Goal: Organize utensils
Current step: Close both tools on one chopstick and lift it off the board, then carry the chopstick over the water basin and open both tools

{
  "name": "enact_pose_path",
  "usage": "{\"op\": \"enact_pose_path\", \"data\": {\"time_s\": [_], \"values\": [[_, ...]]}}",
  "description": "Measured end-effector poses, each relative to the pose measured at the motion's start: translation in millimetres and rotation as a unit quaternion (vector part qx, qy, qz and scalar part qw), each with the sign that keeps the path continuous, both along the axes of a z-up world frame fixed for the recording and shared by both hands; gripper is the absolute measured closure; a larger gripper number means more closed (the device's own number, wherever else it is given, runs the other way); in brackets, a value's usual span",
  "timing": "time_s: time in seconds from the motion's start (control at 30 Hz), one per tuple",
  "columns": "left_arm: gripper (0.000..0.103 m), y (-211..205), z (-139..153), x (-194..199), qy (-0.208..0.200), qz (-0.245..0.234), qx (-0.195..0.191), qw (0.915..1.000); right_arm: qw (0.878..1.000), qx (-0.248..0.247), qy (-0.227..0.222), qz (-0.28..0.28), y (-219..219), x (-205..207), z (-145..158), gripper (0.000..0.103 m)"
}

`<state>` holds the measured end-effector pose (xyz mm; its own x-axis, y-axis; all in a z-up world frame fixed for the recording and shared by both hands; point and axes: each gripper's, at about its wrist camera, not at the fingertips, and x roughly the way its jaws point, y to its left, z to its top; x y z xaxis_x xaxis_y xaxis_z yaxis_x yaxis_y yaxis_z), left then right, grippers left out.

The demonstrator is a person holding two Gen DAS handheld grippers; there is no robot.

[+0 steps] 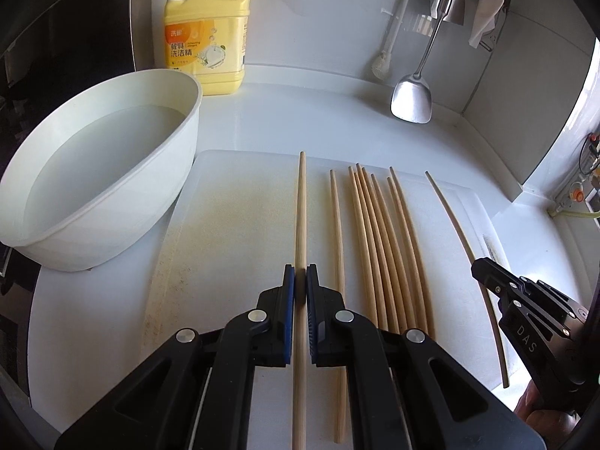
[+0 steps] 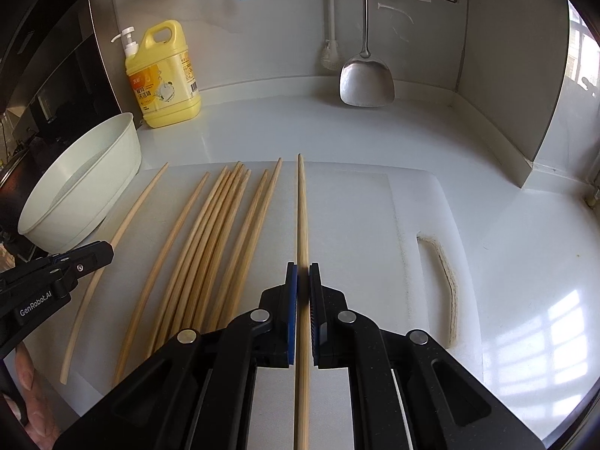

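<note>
Several wooden chopsticks (image 1: 378,243) lie side by side on a white cutting board (image 1: 240,225). In the left wrist view my left gripper (image 1: 300,273) is shut on one chopstick (image 1: 301,206) that points straight away from me. At that view's right edge my right gripper (image 1: 478,264) is clamped on the outermost chopstick (image 1: 450,210). The right wrist view shows the same: right gripper (image 2: 303,272) shut on its chopstick (image 2: 301,206), and the left gripper (image 2: 107,249) on the leftmost stick (image 2: 138,202). The loose chopsticks (image 2: 210,232) lie between them.
A white basin (image 1: 123,225) holding water stands left of the board. Behind it is a yellow detergent bottle (image 1: 210,37). A metal spatula (image 1: 410,101) and a white brush (image 1: 380,65) hang against the back wall. A hand (image 1: 540,408) shows at the lower right.
</note>
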<state>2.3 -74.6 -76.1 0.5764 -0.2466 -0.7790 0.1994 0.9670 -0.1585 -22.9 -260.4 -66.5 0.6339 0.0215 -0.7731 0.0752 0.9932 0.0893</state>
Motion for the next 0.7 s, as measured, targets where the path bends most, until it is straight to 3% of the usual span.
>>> {"op": "enact_pose_path", "data": {"time_s": [0.23,0.33,0.53,0.7], "values": [[0.096,16.1,47.2,-3.8,-0.003,0.014,-0.008,0.9999,1.0,0.005,-0.008,0.029,20.5,7.0,40.8,0.097],[0.096,30.3,67.9,0.4,-0.022,0.02,-0.002,0.9995,0.999,0.006,-0.018,0.047,39.5,17.3,61.6,0.097],[0.096,84.5,96.9,29.0,-0.043,0.049,-0.01,0.9978,0.996,0.013,-0.032,0.08,97.5,50.4,87.4,0.097],[0.096,143.0,103.6,63.3,-0.045,0.065,-0.001,0.9969,0.994,0.028,-0.034,0.103,162.0,89.0,98.1,0.097]]}}
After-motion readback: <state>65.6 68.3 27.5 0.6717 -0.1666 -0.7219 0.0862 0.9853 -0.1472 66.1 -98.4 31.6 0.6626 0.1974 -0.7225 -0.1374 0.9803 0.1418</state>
